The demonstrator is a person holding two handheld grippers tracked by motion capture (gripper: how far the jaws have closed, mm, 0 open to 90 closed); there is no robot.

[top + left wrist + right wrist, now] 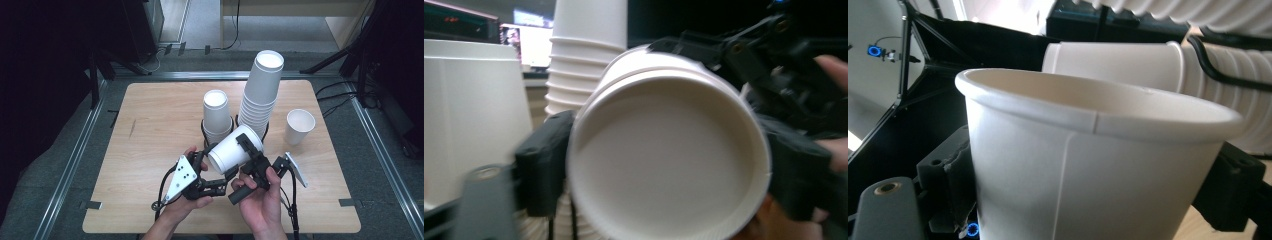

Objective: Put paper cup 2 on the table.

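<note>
White paper is the whole job here: a single paper cup (235, 150) lies on its side in the air at the lower middle of the high view, in front of two upside-down stacks at the frame's centre, a tall leaning stack (260, 95) and a short stack (216, 115). One loose cup (299, 126) stands mouth-up on the table (150, 125) at the right.

The step in hand looks like a pass of the single cup from one tool to the other. The right tool (252, 152) has it by the wall. In the right gripper view its jaws stand on either side of the cup just under the rolled rim, closed in against the paper. The left tool (225, 177) sits at the cup's mouth, which faces the lower left of the high view. In the left gripper view the open mouth is turned towards the camera, with one jaw beside the rim. Its jaws stand partly apart, and I cannot tell whether they press on the rim or merely flank it.

The next move probably calls for the left tool to back clear of the mouth. The right tool could then turn the cup upright and set it down near the loose cup. It needs a light grip, because thin paper walls buckle easily
</note>
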